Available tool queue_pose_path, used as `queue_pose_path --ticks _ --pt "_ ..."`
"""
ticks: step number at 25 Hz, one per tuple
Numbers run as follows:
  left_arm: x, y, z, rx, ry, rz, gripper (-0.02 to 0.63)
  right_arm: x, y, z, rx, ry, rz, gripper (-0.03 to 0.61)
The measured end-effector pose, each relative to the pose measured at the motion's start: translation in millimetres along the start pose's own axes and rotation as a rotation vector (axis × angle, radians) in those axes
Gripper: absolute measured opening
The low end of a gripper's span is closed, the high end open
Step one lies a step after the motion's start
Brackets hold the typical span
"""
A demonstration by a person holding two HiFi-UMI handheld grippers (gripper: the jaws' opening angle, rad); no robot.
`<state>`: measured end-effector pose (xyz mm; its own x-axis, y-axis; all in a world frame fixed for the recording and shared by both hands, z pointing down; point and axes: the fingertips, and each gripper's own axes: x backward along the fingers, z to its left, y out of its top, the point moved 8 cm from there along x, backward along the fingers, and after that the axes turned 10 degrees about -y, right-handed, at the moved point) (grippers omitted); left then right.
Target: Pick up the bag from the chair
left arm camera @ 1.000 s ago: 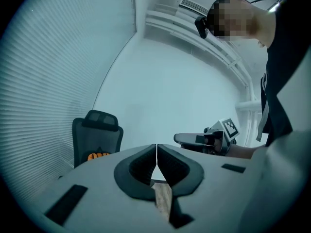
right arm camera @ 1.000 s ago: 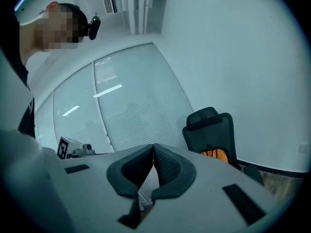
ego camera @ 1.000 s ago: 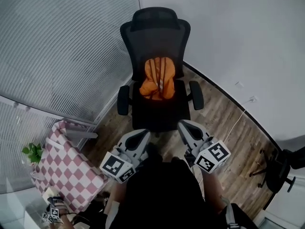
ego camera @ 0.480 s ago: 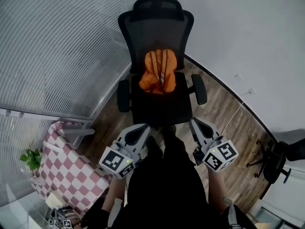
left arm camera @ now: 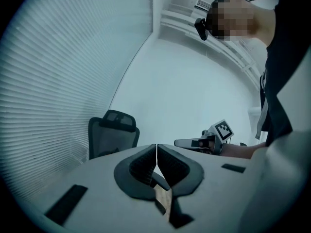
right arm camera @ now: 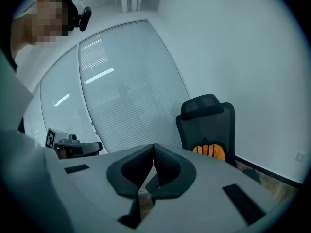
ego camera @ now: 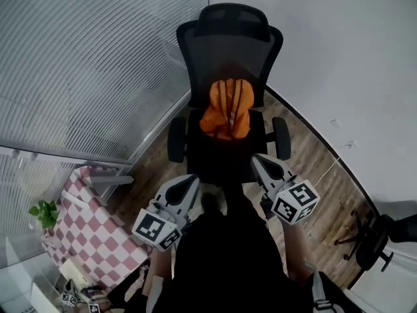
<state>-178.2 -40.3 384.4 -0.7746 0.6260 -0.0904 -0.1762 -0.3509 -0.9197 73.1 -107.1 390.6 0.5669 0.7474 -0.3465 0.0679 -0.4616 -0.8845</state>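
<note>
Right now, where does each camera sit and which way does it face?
Head view: on the head, looking steeply down at chair and bag; left tool, right tool, dark torso show.
Left gripper view: on left tool, facing chair; shut jaws, right tool show.
Right gripper view: on right tool, facing chair and bag; shut jaws, left tool show.
Shared: all three see the chair.

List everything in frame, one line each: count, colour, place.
mesh office chair: 1, black, centre, backed into the corner
striped fabric bag: 1, orange, on the chair seat against the backrest
checked cloth-covered surface: 1, pink and white, lower left
leafy plant: 1, green, beside the checked cloth
slatted blinds: grey-white, left wall
plank floor: brown wood
left gripper: 1, grey, shut, empty, short of the chair
right gripper: 1, grey, shut, empty, near the seat's front edge
</note>
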Motion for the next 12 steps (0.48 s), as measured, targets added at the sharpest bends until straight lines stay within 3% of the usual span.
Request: queue_pose_path --ticks 12 --pt "-91 27 26 0.016 0.091 0.01 0.034 -116 31 -88 0.035 0.096 0.116 0.02"
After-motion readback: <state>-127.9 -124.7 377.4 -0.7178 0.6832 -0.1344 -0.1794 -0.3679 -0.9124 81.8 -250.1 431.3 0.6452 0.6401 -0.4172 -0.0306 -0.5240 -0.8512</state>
